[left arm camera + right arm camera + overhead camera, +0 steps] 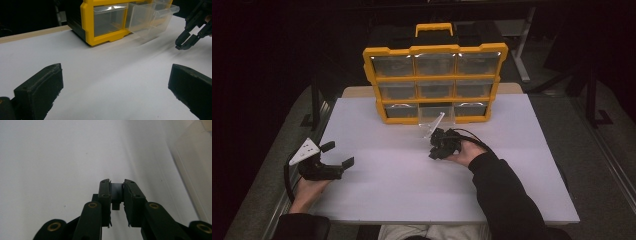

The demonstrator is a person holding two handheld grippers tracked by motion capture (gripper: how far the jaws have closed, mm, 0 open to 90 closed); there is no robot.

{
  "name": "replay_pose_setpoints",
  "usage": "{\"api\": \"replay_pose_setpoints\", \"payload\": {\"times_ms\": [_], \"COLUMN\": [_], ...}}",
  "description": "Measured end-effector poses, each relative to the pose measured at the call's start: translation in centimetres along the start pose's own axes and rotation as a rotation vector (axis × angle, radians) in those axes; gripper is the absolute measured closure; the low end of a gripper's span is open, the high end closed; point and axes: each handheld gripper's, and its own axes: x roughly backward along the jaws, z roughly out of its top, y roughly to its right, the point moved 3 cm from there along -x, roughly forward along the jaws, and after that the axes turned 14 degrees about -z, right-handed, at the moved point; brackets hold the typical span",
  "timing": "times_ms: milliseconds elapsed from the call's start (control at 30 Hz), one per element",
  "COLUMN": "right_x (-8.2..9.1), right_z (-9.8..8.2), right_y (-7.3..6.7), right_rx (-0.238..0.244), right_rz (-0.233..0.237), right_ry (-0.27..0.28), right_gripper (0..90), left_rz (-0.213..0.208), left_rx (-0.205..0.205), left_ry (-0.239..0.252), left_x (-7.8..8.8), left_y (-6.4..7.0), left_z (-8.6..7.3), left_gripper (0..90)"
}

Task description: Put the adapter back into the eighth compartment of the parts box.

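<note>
White tabletop (377, 195), dark room behind. Clear drawer (435, 121) is seen pulled partway out of the bottom-middle slot of the yellow organizer (384, 51); its long axis runs front-to-back, w/ the front wall pointed toward the person's side. Judged light, thin, rigid but crackable, slick plastic; best gripped at the front lip. Right gripper (432, 156) is held just beside it, jaws nearly closed, sth small and grey between them, not identifiable. Left gripper (338, 154) is parked well apart, jaws wide, nothing held.
</note>
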Motion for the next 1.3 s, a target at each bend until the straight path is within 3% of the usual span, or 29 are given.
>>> {"api": "replay_pose_setpoints", "payload": {"times_ms": [533, 833, 1300], "right_x": [1.5, 2.6, 4.3], "right_z": [-0.4, -0.6, -0.5], "right_y": [0.3, 0.8, 1.3], "right_rx": [-0.001, -0.026, -0.017], "right_rz": [-0.008, -0.014, -0.026], "right_ry": [0.01, 0.033, 0.047], "right_gripper": [75.2, 75.2, 75.2], "left_rz": [0.002, 0.002, 0.002], "left_rx": [0.003, 0.005, 0.004], "left_ry": [-0.001, -0.001, 0.0], "left_x": [0.0, 0.0, 0.0], "left_y": [0.0, 0.0, 0.0], "left_z": [0.0, 0.0, 0.0], "left_gripper": [0.0, 0.0, 0.0]}}
